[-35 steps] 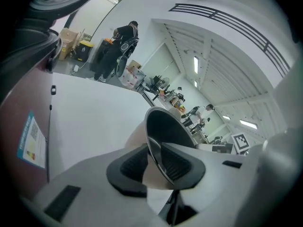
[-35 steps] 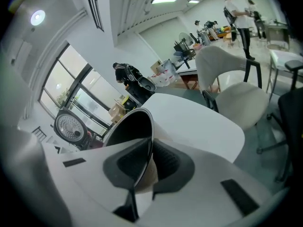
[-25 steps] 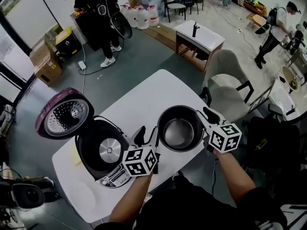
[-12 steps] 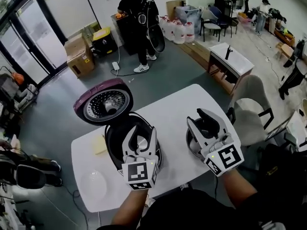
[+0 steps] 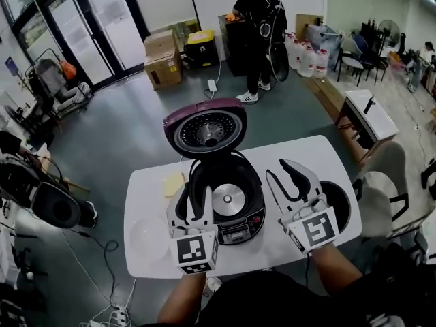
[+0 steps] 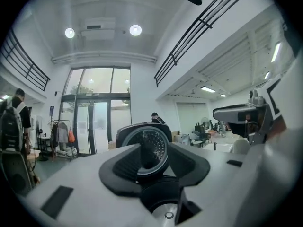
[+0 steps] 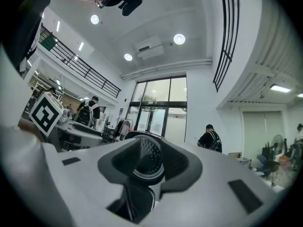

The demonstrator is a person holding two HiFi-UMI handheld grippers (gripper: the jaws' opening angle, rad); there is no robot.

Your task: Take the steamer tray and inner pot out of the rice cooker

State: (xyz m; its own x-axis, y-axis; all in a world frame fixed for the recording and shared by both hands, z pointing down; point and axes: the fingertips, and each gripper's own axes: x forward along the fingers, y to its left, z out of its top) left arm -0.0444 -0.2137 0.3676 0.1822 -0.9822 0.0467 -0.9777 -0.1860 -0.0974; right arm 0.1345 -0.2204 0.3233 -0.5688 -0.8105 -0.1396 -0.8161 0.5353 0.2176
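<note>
Both empty, jaws closing on nothing. Left gripper point(image 5: 194, 197) above open rice cooker point(image 5: 228, 199) front; right gripper point(image 5: 277, 169) beside inner pot point(image 5: 341, 206) at desk point(image 5: 146, 199) right edge.

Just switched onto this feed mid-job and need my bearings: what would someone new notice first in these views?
The rice cooker stands open in the middle of the white table, purple lid tipped up, cavity empty. The dark inner pot sits to its right, partly behind the right claw. That claw and the left claw hang over the table's near edge, jaws closing on nothing.
</note>
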